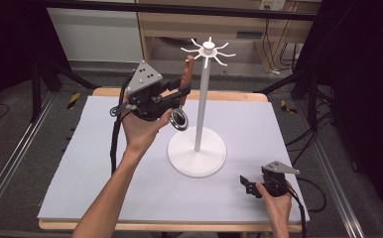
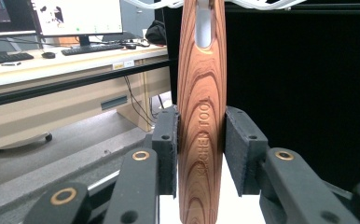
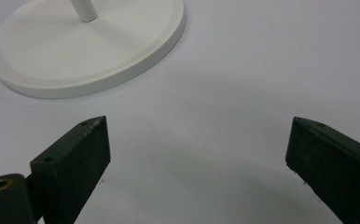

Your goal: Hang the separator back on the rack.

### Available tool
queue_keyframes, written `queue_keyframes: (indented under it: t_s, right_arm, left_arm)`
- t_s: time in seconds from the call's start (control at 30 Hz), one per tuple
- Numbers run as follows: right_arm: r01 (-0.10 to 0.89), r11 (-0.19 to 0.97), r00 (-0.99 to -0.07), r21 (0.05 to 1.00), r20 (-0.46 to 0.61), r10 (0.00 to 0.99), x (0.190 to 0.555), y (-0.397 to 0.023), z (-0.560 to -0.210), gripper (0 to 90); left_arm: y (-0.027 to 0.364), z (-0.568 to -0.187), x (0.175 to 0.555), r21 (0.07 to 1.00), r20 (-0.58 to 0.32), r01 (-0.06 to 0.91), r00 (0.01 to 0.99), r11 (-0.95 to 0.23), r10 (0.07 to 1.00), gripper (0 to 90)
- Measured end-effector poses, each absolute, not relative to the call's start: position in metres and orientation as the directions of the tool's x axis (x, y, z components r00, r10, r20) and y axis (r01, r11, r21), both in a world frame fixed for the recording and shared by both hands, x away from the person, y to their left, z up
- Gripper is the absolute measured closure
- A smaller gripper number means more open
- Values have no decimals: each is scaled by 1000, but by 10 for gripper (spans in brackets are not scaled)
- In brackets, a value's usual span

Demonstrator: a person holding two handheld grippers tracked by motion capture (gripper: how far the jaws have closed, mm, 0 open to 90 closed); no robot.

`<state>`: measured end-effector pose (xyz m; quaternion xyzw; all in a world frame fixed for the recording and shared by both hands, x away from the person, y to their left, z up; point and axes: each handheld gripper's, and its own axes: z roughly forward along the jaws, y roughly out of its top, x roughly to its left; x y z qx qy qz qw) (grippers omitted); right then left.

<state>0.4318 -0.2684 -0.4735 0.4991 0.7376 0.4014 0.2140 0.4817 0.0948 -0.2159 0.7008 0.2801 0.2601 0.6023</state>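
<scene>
The left gripper (image 2: 200,154) clamps the wooden-handled kitchen tool (image 2: 201,121) at the stand's hook (image 1: 193,49); releasing early could drop it. The right gripper (image 3: 197,154) rests released.

Left hand-held gripper (image 1: 172,96): raised above the table (image 1: 105,148), forearm extended forward from bottom edge, jaws closed on a wooden handle (image 2: 201,116), pads touching both its sides. Right hand-held gripper (image 1: 246,186): low, near table's front right, pointing left, jaws spread wide, nothing between them.
</scene>
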Motion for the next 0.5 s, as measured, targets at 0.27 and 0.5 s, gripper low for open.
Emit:
queue_keyframes:
  t_s: [0.27, 0.5]
  right_arm:
    - [561, 184, -413, 807, 81, 907, 432, -268, -474, 69]
    - [568, 177, -408, 804, 89, 908, 432, -268, -474, 69]
  left_arm:
    - [98, -217, 483, 990, 17, 85, 706, -109, 708, 627]
    - [106, -217, 480, 991, 23, 79, 698, -109, 716, 558]
